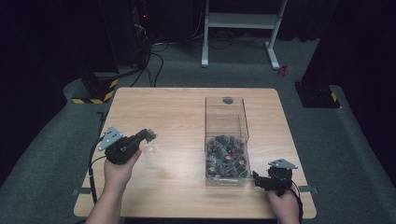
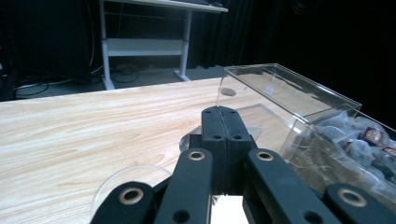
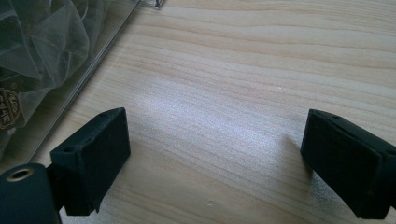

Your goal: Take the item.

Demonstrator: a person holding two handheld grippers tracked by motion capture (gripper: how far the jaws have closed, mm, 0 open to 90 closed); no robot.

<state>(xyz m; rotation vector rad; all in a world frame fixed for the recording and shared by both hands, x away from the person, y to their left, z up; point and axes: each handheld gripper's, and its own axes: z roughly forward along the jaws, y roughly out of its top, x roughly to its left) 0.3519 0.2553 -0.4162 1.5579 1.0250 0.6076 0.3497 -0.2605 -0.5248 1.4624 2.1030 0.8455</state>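
Note:
A clear plastic box [image 1: 225, 120] stands on the right half of the wooden table [image 1: 168, 112]; its near part holds several gauzy packets [image 1: 226, 157] with dark labels. My left gripper [image 1: 149, 136] is on the table's left side, its jaws pressed together on the thin wall of a small clear cup [image 1: 150, 150]. In the left gripper view the shut jaws [image 2: 224, 116] cover the cup's [image 2: 122, 179] middle, with the box [image 2: 289, 88] to their right. My right gripper [image 1: 258, 179] stands open just right of the box's near corner. Bare wood lies between its jaws [image 3: 215, 158], the packets [image 3: 42, 42] at left.
The far half of the box is without packets. A white desk frame [image 1: 240, 21] and cables [image 1: 154, 60] are on the floor behind the table. A black stand with yellow-striped feet [image 1: 95, 91] sits at the far left corner, a dark base [image 1: 317, 95] at far right.

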